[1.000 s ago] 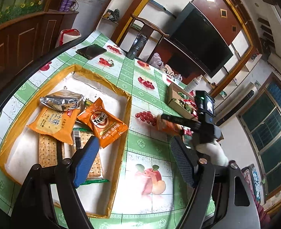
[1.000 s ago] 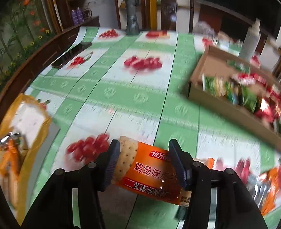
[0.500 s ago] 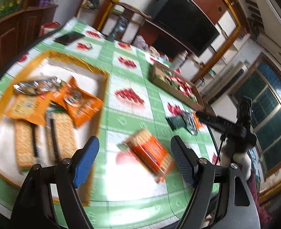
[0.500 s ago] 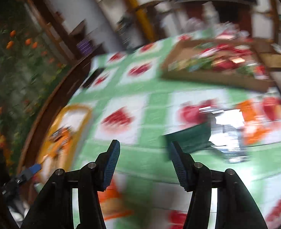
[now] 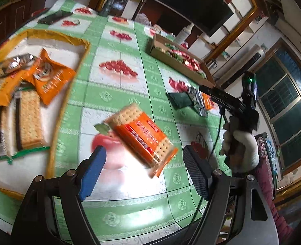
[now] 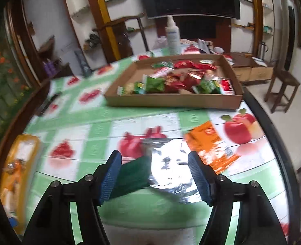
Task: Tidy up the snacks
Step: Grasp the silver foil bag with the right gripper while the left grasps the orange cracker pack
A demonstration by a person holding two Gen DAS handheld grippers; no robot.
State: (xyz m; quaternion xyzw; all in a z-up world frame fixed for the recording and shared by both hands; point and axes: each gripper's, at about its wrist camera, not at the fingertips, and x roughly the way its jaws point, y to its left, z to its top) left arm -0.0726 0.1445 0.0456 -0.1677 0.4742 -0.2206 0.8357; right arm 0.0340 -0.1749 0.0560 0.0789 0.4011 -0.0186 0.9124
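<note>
An orange cracker pack (image 5: 143,135) lies on the tablecloth just ahead of my open, empty left gripper (image 5: 144,173). Left of it the yellow-rimmed tray (image 5: 56,110) holds cracker packs (image 5: 29,118) and orange snack bags (image 5: 51,77). My right gripper (image 6: 155,175) is open and empty above a silver foil bag (image 6: 168,169), a dark green packet (image 6: 134,173) and an orange packet (image 6: 211,145). The right gripper also shows in the left wrist view (image 5: 203,88), near the same packets (image 5: 191,100).
A cardboard box (image 6: 170,100) with several red and green snacks stands at the far side of the table. A white bottle (image 6: 171,38) is behind it. A dark phone (image 5: 54,17) lies at the far left. The table edge runs near the right gripper.
The right gripper let go of the orange cracker pack and swung right to the loose packets. The left gripper moved right from over the tray until the cracker pack lay ahead of it.
</note>
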